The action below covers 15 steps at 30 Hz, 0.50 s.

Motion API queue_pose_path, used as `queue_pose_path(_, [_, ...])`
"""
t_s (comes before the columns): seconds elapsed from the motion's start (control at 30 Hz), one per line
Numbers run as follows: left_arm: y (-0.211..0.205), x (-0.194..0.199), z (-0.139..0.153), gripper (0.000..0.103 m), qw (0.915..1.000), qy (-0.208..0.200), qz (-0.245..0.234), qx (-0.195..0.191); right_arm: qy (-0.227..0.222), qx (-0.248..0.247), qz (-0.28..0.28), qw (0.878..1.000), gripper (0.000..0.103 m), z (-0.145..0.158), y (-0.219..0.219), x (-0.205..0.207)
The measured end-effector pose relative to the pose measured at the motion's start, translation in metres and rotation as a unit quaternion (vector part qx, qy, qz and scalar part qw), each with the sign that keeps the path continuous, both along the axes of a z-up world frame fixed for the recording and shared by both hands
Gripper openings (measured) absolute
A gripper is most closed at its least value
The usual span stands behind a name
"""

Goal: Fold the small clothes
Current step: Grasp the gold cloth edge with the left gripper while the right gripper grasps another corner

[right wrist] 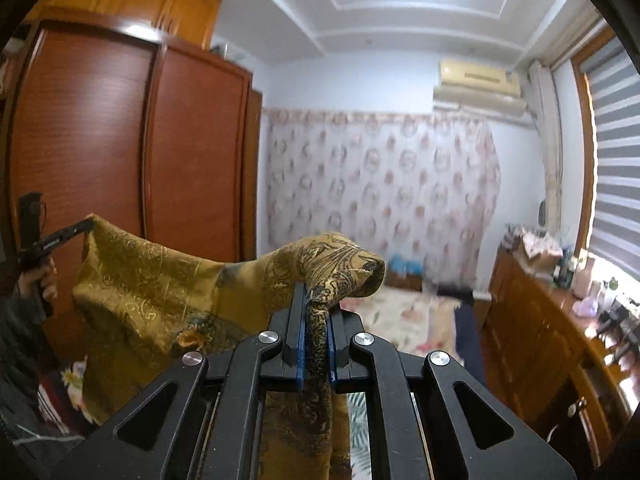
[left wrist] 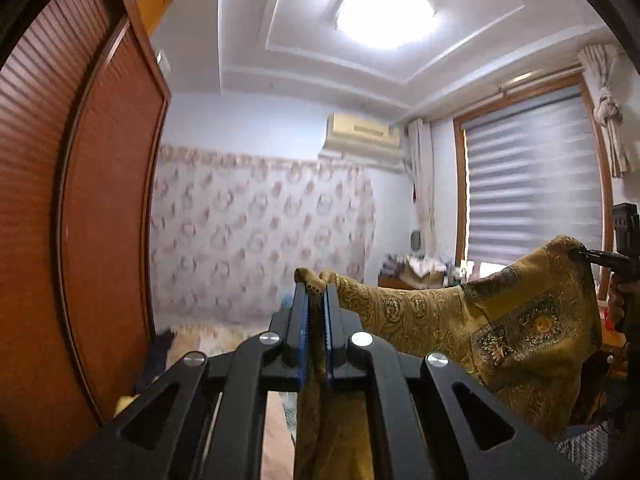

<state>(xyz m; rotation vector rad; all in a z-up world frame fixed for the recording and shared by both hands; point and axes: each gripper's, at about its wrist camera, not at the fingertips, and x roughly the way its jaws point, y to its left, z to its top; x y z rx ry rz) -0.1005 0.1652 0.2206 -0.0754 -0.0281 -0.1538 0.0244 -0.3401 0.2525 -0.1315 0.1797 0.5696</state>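
A mustard-yellow cloth with a dark paisley pattern (left wrist: 500,320) hangs stretched in the air between both grippers. My left gripper (left wrist: 316,288) is shut on one corner, and a fold of fabric runs down between its blue pads. The right gripper (left wrist: 580,254) pinches the far corner at the right edge of the left wrist view. In the right wrist view the right gripper (right wrist: 316,294) is shut on a bunched corner of the cloth (right wrist: 152,280). Far left there, the left gripper (right wrist: 86,225) grips the other corner, with a hand (right wrist: 44,276) on its handle.
A tall red-brown wardrobe (right wrist: 120,152) stands to the left. A bed with a floral cover (right wrist: 408,316) lies below, in front of a flowered curtain (right wrist: 380,184). A wooden dresser (right wrist: 540,320) with clutter sits under the blinded window (left wrist: 532,192).
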Motion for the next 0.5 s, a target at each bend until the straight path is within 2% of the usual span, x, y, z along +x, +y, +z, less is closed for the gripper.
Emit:
queue_pose_path(0.17, [0.012, -0.015, 0.022, 0.003, 0.9996, -0.026, 0.004, 0.003, -0.035, 0.017, -0.006, 0.999, 0.005, 0.039, -0.015, -0.021])
queue_pose_path(0.3, [0.017, 0.003, 0.021, 0.003, 0.9998, -0.018, 0.011, 0.003, -0.051, 0.017, -0.010, 0.999, 0.005, 0.051, -0.021, -0.027])
queue_pose_path(0.4, [0.014, 0.046, 0.007, 0.003, 0.9996, 0.016, 0.022, 0.009, -0.037, 0.007, -0.023, 0.999, 0.005, 0.042, -0.021, -0.013])
queue_pose_path(0.5, [0.018, 0.106, -0.024, 0.003, 0.9976, 0.062, 0.028, 0.004, -0.002, -0.010, -0.040, 0.999, 0.005, 0.017, -0.014, 0.030])
